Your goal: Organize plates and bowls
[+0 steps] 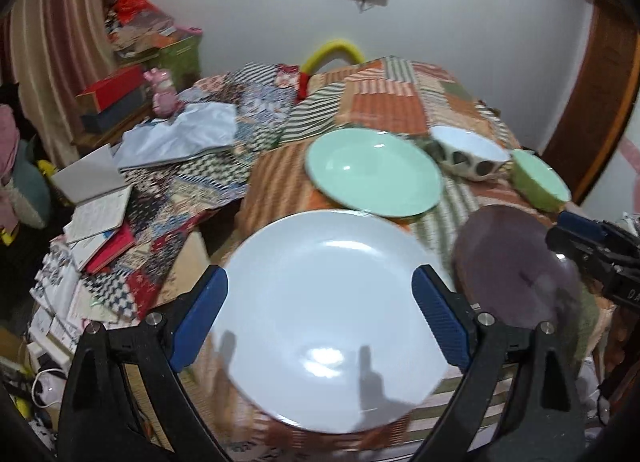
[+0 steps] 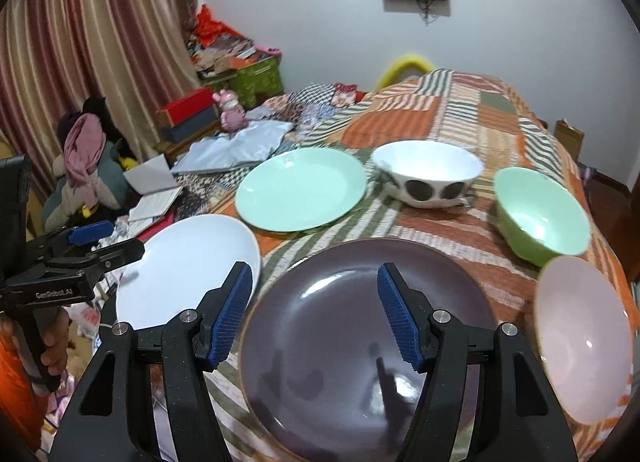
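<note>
A white plate (image 1: 332, 294) lies at the table's near left; my left gripper (image 1: 320, 294) hangs open above it, jaws wide. A dark purple plate (image 2: 360, 350) lies at the near middle; my right gripper (image 2: 316, 302) is open above it. A mint green plate (image 2: 300, 194) sits behind them. A white bowl with black dots (image 2: 428, 174), a green bowl (image 2: 540, 214) and a pink bowl (image 2: 580, 338) stand to the right. The left gripper also shows in the right wrist view (image 2: 88, 242).
The table has a patchwork cloth (image 2: 440, 110). Left of it a lower surface holds books (image 1: 100, 222), a grey bag (image 1: 180, 134), a pink figurine (image 1: 162, 94) and boxes (image 1: 116, 98). A curtain (image 2: 80, 42) hangs at the left.
</note>
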`<action>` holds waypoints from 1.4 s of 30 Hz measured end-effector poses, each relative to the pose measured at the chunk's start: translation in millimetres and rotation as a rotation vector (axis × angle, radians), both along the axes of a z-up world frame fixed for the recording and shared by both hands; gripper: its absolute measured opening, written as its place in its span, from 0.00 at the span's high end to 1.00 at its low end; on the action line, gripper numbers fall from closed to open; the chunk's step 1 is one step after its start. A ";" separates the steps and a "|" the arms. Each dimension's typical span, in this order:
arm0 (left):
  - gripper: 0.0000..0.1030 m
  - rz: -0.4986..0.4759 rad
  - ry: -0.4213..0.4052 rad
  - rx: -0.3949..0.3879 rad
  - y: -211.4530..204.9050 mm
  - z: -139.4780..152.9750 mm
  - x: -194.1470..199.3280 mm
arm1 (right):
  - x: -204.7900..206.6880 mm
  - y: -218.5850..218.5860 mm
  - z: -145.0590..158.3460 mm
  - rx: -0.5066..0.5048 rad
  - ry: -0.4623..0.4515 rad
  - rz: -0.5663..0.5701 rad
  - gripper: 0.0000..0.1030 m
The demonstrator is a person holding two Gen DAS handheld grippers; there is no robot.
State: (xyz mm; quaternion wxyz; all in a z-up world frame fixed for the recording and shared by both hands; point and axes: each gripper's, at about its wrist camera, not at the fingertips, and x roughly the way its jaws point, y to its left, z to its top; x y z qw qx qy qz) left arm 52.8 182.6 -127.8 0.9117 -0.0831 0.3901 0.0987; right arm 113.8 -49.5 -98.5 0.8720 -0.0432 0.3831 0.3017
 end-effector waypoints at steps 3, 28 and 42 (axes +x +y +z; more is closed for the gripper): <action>0.09 0.033 0.031 0.013 15.7 -10.4 -5.1 | 4.9 14.0 -5.4 -0.016 0.024 0.038 0.40; 0.50 0.033 0.163 -0.170 62.1 -69.3 -21.1 | 36.6 94.5 -63.7 -0.177 0.251 0.229 0.62; 0.65 -0.031 0.153 -0.242 52.3 -70.3 -22.5 | 36.1 104.8 -71.8 -0.237 0.252 0.249 0.64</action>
